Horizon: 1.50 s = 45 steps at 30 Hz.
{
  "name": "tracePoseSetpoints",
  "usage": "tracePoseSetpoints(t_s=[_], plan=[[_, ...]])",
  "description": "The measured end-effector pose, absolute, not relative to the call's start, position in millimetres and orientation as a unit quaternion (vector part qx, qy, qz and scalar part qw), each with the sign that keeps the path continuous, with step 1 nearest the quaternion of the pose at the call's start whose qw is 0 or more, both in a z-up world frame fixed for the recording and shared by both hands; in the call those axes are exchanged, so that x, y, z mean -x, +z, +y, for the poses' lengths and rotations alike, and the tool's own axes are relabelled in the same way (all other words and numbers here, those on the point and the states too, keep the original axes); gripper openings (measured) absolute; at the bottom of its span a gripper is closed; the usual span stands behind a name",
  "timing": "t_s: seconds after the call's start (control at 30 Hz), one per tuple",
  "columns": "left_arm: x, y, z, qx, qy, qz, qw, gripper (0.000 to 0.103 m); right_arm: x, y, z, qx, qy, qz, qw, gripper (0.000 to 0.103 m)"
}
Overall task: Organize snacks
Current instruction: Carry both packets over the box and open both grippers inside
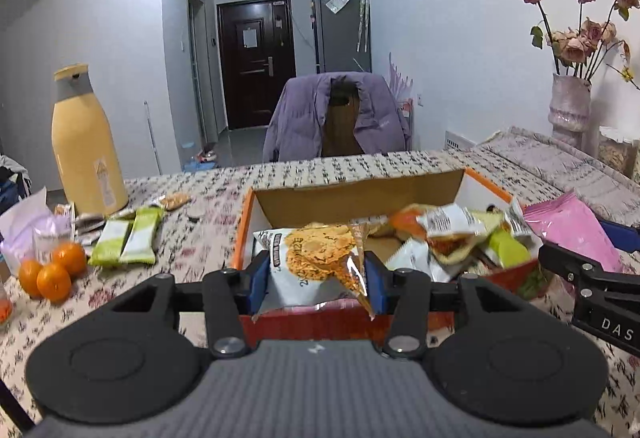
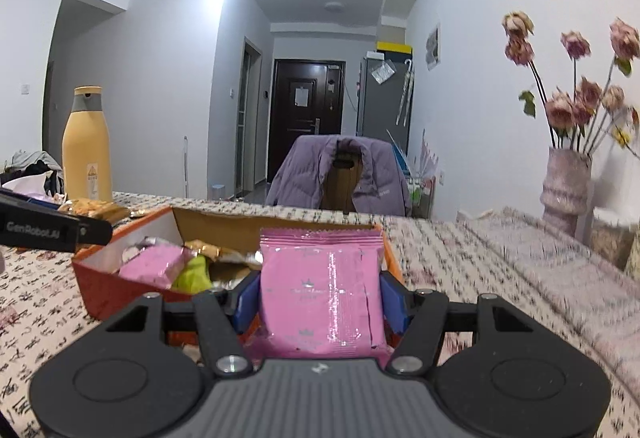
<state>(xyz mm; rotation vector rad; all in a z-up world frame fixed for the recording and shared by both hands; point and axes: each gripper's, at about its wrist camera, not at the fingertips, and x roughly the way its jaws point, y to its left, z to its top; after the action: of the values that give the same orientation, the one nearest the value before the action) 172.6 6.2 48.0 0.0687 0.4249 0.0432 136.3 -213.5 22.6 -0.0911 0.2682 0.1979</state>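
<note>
Pinching a cracker packet [image 1: 316,266], left fingers [image 1: 256,282]; right, pink packet [image 2: 324,290].

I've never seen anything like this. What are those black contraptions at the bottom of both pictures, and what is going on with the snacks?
Those are two hand-held grippers, one in each of a person's hands, each with a wide-angle camera looking forward along its two fingers. So each picture is the view from one tool.

In the left-hand view, the left gripper is shut on a white packet printed with orange crackers, above an orange cardboard box already holding several snacks. In the other view, the right gripper is shut on a pink packet by the same box.

On the patterned tablecloth also lie green packets, tangerines and a yellow flask. A vase of dried roses stands at the right.
</note>
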Motion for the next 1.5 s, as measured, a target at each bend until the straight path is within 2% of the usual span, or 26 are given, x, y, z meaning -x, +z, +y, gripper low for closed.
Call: tracePoseSetpoints(t_s=[0.53, 0.93, 1.03, 1.1, 1.13, 1.17, 1.2, 1.23, 1.5], plan=[[-239, 62, -3, -0.040, 0.056, 0.205, 0.976, 0.049, -217, 51, -192, 0.044, 0.114, 0.152, 0.981, 0.061], [-277, 46, -2, -0.021, 0.072, 0.224, 0.972, 0.051, -270, 41, -183, 0.030, 0.094, 0.204, 0.974, 0.061], [-277, 40, 2, -0.012, 0.067, 0.227, 0.972, 0.065, -274, 35, -188, 0.018, 0.099, 0.219, 0.970, 0.061], [-274, 38, 5, -0.007, 0.065, 0.222, 0.973, 0.080, -274, 32, -193, 0.012, 0.101, 0.224, 0.969, 0.065], [-272, 37, 7, -0.003, 0.064, 0.220, 0.973, 0.085, -273, 31, -195, 0.008, 0.102, 0.225, 0.969, 0.077], [-270, 37, 9, 0.001, 0.065, 0.219, 0.974, 0.095, -271, 31, -197, 0.003, 0.104, 0.227, 0.968, 0.091], [-267, 36, 11, 0.007, 0.064, 0.215, 0.975, 0.103, -270, 31, -200, -0.003, 0.106, 0.226, 0.968, 0.097], [-263, 35, 13, 0.012, 0.061, 0.209, 0.976, 0.103, -268, 30, -203, -0.007, 0.108, 0.224, 0.969, 0.103], [-229, 41, 24, 0.034, 0.038, 0.190, 0.980, 0.103, -241, 31, -216, -0.007, 0.106, 0.207, 0.972, 0.103]])
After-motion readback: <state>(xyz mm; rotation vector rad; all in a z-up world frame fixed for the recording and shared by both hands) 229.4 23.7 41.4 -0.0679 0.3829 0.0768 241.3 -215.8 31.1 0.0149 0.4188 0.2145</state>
